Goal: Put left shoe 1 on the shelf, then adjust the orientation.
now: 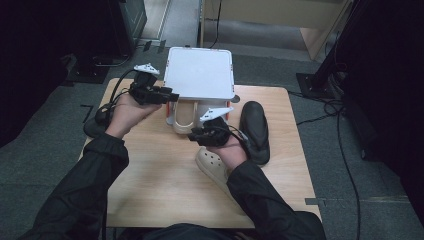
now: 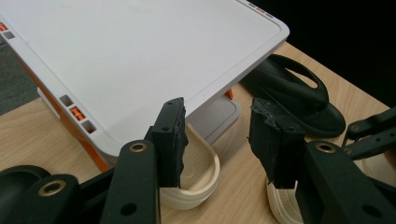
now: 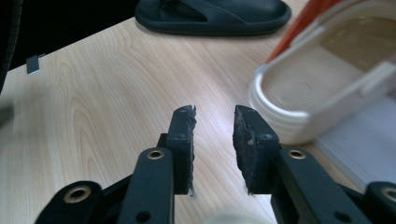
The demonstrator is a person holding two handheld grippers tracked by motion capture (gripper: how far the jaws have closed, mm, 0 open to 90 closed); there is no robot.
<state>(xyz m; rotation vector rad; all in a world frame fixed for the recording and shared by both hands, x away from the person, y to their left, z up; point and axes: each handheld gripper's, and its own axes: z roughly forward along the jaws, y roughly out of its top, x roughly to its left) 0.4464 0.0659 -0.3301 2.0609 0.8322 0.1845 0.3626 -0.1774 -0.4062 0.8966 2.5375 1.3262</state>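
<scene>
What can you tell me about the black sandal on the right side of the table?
The black sandal is a thong-style flip-flop in matte, rubbery-looking material, with a Y-shaped strap arching over a thick flat sole. It lies sole-down on the wooden table, lengthwise front to back, right of the white box. Neither tongs holds it; the right tongs hovers to its left, and the person's right hand sits close beside it. Whether they touch I cannot tell.

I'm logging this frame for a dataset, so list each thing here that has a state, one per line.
White rack: standing on the table, top shelf bare.
Cream clog: heel sticking out from under the rack.
Second cream clog: flat on the table, partly under the right forearm.
Black sandal: flat, upright.
Left gripper: open, empty.
Right gripper: open, empty.
</scene>
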